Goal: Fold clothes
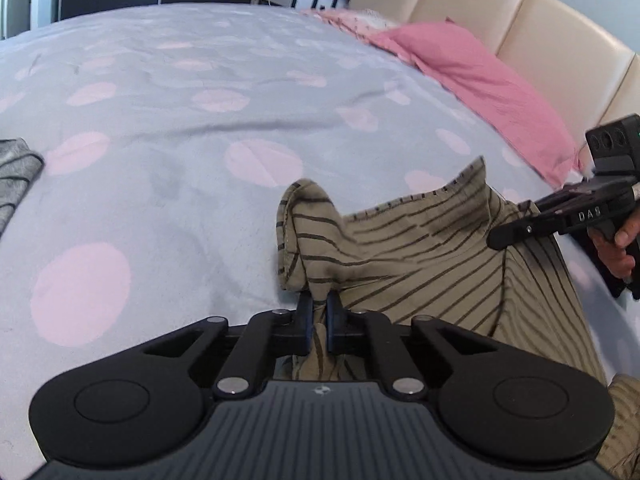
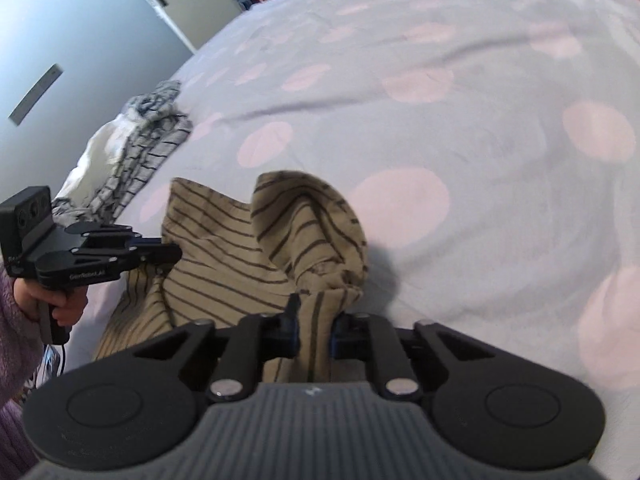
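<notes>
the landmark here is the striped tan garment, which lies bunched on the grey bedspread with pink spots.

at the garment's left edge, the left gripper has its two fingers pressed nearly together, and a pinch of the tan cloth fills the narrow gap between the pads. the fabric rises from that grip into a rolled, puffed-up fold just beyond the fingertips. seen from the right wrist view, the same gripper reaches into the garment from its left side, and a hand is wrapped around its handle, beside a fuzzy purple sleeve.

at the garment's right edge, the right gripper is clamped on a thicker bundle of the striped cloth, so its fingers stand a little further apart than the left pair. the cloth above it stands up in a hooded fold. from the left wrist view this gripper touches the garment near its raised corner, with a hand on the grip.

well to the left of the garment lies a heap of grey and white striped clothes. beyond the garment's right side, a pink pillow rests against a cream padded headboard.
</notes>
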Motion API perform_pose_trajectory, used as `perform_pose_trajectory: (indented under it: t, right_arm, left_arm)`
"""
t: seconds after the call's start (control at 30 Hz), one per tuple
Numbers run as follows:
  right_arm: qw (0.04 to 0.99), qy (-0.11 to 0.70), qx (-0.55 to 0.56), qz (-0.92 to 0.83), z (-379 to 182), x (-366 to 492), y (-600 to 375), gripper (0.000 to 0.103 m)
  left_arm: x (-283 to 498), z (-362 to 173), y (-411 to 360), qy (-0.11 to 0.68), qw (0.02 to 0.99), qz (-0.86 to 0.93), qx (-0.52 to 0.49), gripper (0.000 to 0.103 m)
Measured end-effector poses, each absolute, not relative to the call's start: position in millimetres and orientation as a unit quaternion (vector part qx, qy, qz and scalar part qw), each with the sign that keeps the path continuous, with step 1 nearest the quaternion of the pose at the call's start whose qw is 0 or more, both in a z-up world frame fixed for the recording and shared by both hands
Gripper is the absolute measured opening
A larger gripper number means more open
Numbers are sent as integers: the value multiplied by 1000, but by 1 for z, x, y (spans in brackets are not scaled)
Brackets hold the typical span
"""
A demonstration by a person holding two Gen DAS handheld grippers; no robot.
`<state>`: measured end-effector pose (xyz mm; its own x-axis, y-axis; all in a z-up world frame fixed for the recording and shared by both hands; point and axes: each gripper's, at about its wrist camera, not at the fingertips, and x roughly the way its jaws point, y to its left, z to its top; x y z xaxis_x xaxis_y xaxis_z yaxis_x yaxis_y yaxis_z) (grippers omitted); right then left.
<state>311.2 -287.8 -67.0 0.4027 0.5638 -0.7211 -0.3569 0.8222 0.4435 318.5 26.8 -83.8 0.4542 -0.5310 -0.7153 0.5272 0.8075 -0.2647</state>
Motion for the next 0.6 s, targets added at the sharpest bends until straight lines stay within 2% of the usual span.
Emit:
perform_pose_trajectory:
  t: [0.3,0.47,0.6]
  right_arm:
    - [858,405,56,310,25,255,-280,9]
    - [863,361,20,352,77,191,-278,9]
    - [859,337,-11,385,98,134,-278,9]
  left_arm:
    - [262,8,35,346,877,-333,12,3]
    - [199,60,45,302,885,-354,31,3]
    - [138,85,51,278,883,-374,56,3]
